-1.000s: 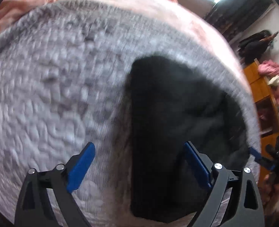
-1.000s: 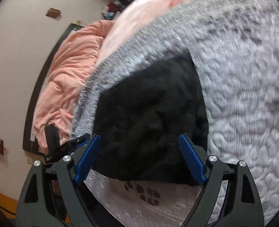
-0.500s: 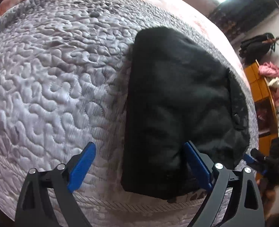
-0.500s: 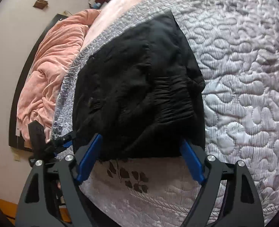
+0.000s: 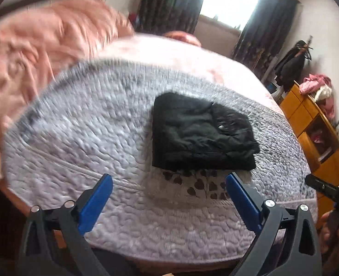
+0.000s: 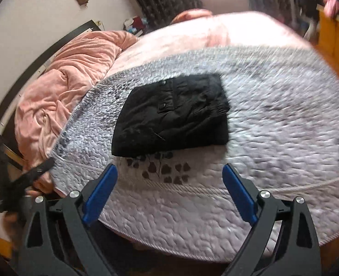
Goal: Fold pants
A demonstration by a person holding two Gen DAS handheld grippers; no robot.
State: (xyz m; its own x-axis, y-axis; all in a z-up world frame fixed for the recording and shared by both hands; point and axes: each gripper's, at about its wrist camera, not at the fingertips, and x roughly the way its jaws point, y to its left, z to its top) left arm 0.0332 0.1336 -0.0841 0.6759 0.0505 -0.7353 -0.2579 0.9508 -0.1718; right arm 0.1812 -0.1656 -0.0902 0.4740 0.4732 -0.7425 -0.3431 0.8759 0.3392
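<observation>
Left wrist view: left gripper with blue fingers spread wide, holding nothing; folded black fabric pants lie ahead of the fingertips, apart from them, on the grey quilted bedspread; rumpled pink blanket far left.
Right wrist view: right gripper with fingers wide apart, empty; pants ahead between the fingers' lines, not touching; bedspread beneath; blanket beyond the left finger.

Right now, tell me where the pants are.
In both wrist views the folded black pants lie on the grey quilt, ahead of both open grippers, with the pink blanket to the left.
</observation>
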